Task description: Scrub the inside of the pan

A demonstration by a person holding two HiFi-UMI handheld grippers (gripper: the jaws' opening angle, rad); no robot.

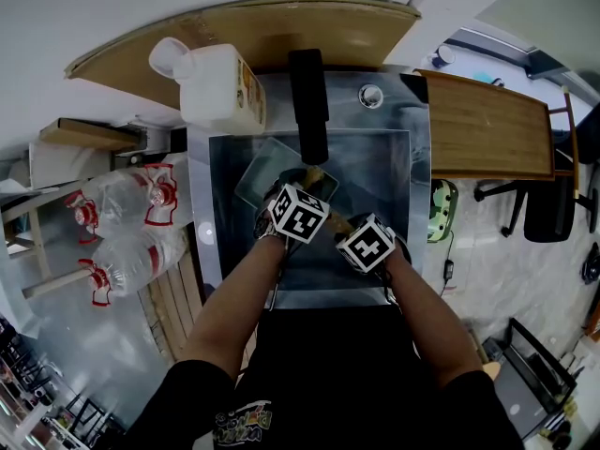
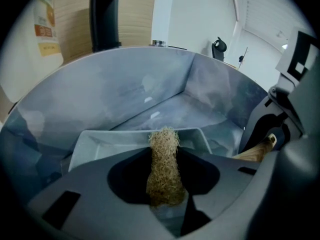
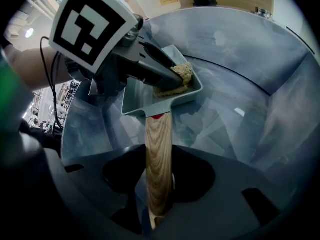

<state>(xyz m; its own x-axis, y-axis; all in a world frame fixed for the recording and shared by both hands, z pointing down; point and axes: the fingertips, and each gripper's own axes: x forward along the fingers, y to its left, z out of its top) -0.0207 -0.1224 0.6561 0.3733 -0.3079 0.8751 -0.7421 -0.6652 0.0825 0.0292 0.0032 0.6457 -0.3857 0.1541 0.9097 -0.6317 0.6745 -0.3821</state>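
Now, your left claw (image 2: 164,180) is clamped on a tan, fibrous scrub pad (image 2: 163,138), whose free end juts past the jaw tips into the pale grey-green rectangular pan (image 3: 134,104). Your right claw (image 3: 159,176) is closed around the pan's light wooden handle (image 3: 158,141), holding the pan inside the stainless-steel sink basin (image 3: 240,69), below the black tap (image 1: 308,101). In the right gripper view the pad sits against the pan's inner floor, at the corner farthest from the handle.

The step in hand, by judgement, is scrubbing the interior. Grip the handle firmly so the pan cannot swivel under the strokes. Press the pad flat rather than on its tip. Work in overlapping passes from the far wall back toward the handle, corners included. Avoid letting the hard jaw tips scrape the pan's surface.
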